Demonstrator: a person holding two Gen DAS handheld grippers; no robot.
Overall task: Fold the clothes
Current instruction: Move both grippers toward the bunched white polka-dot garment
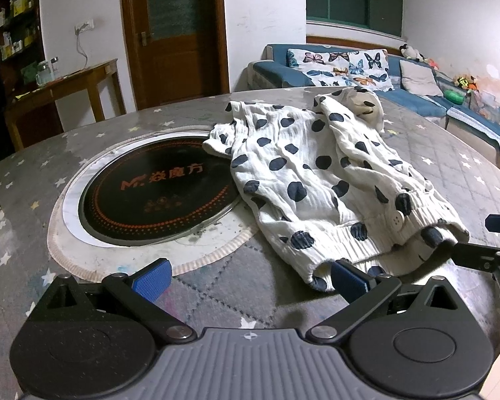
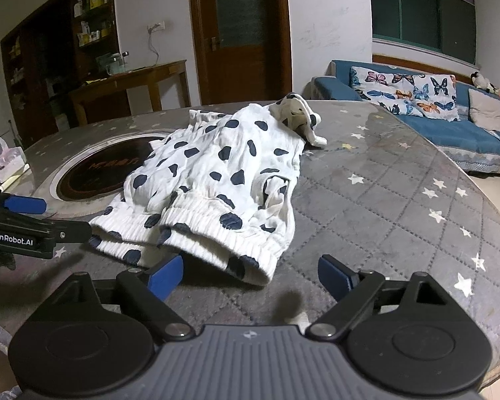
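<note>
A white garment with dark blue dots (image 1: 316,180) lies crumpled on the round table's grey quilted star cover (image 1: 216,286), its ribbed hem toward me. My left gripper (image 1: 250,280) is open just before the hem's left corner, and its right pad (image 1: 348,280) sits at the cloth's edge. In the right wrist view the garment (image 2: 216,180) spreads ahead. My right gripper (image 2: 250,276) is open, with the hem's right corner lying between its blue pads, which do not press it. Each gripper shows at the other view's edge: the right gripper (image 1: 483,236) and the left gripper (image 2: 50,216).
A black induction hob (image 1: 156,190) is set into the table's middle, and the garment's far left part overlaps it. A tissue box (image 2: 6,163) stands at the table's left edge. Beyond the table are a blue sofa (image 1: 416,100), a wooden side table (image 1: 70,80) and a door (image 1: 173,33).
</note>
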